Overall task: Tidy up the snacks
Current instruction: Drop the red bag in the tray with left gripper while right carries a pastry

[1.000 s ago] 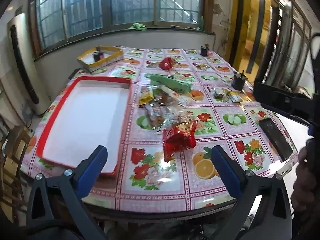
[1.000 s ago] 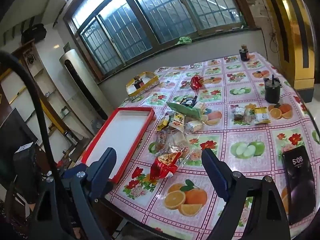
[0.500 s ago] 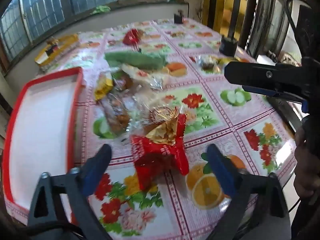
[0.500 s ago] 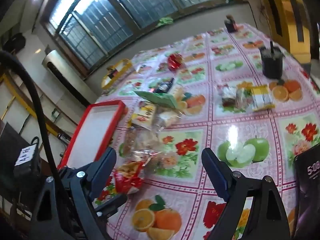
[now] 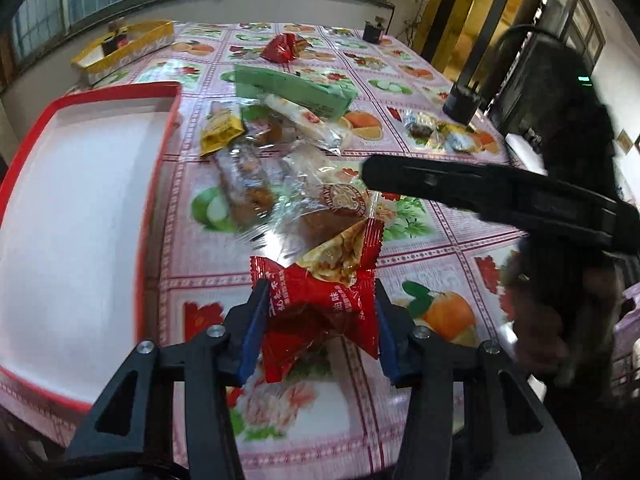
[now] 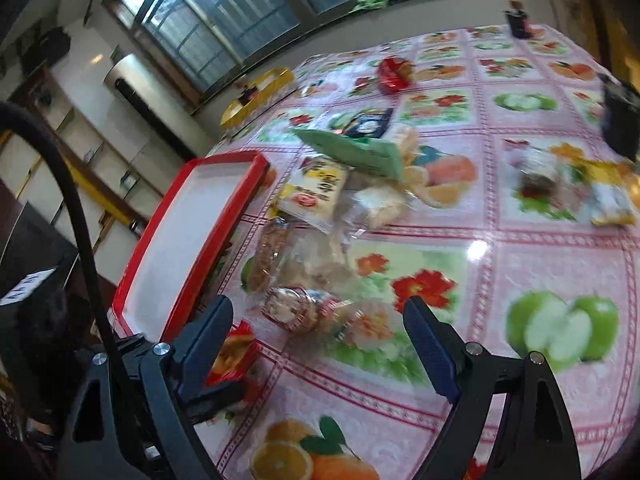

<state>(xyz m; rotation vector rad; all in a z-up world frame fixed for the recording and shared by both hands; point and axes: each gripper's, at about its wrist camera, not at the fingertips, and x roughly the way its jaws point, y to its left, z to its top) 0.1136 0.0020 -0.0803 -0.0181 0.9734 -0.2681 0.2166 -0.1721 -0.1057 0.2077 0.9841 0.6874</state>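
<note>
Red snack packet [image 5: 320, 312] with white Chinese characters sits pinched in left gripper [image 5: 318, 332].

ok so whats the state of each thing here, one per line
left gripper: shut on the red snack packet
red snack packet: sealed, crumpled, held at the table's near edge
right gripper: open, holding nothing, above the table
red tray: holds no snacks
round cake in clear wrapper: sealed, lying on the table
green packet: lying on other snacks
</note>
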